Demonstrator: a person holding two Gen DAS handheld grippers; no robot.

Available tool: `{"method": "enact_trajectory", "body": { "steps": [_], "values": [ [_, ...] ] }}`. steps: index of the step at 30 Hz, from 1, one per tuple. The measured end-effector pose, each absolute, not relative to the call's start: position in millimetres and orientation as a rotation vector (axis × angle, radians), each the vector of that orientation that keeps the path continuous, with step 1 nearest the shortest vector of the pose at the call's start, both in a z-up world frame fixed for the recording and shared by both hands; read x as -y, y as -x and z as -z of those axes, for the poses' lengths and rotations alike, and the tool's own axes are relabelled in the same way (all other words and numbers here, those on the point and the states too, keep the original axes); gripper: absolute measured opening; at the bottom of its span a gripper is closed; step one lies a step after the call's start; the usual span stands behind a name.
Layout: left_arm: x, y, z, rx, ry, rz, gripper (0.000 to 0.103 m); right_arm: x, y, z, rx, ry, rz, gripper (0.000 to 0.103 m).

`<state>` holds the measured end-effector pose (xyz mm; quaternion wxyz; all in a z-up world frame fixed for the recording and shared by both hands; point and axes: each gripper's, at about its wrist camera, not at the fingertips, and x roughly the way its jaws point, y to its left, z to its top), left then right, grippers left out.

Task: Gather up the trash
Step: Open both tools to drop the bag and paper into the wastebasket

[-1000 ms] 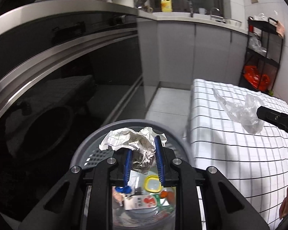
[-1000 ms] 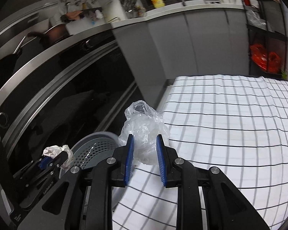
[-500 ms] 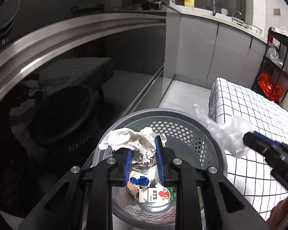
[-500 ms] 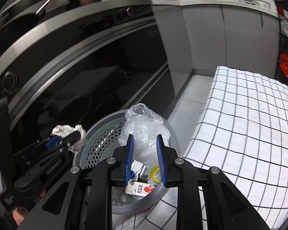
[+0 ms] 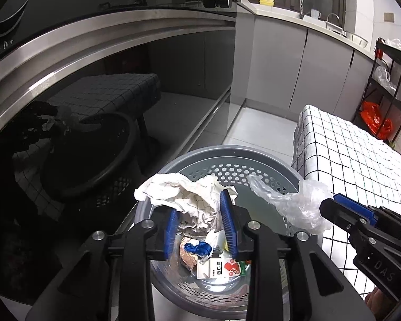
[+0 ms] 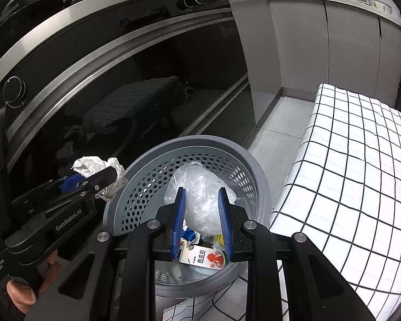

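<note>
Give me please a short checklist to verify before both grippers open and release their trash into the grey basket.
1. Left gripper shut on crumpled white paper: ok.
2. Right gripper shut on clear plastic bag: ok.
3. Plastic bag over the opening of the grey perforated plastic basket: ok.
4. Paper fully over the opening: not ok; in the right wrist view it hangs at the left rim, partly outside.
5. Room in basket: ok; a white carton and other small trash lie low at the bottom.
6. Grippers apart: ok.

Dim kitchen, cool indoor light. Checked cloth [image 6: 361, 160] glares white at right. Glossy oven door [image 5: 107, 85] mirrors scene. Fisheye bends edges, corners black.
</note>
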<state>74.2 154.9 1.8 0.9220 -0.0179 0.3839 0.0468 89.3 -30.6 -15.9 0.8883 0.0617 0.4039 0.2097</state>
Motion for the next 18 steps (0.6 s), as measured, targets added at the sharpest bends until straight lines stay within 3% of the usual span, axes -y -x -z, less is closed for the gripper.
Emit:
{"method": "enact_trajectory", "body": {
  "steps": [4, 10, 18],
  "values": [
    [-155.8, -71.2, -4.2, -0.773, 0.031, -0.099, 0.057, 32.1, -86.5, 13.6, -0.826, -0.132, -0.433, 0.043],
    [-154.5, -67.7, -3.8, -0.768, 0.029, -0.097, 0.058, 36.9, -83.9, 11.7, -0.808, -0.143, -0.415, 0.05],
    [-154.0, -61.5, -5.7, -0.758, 0.03, -0.088, 0.06, 39.0, -76.9, 11.5, -0.804, -0.136, -0.394, 0.05]
  ]
}}
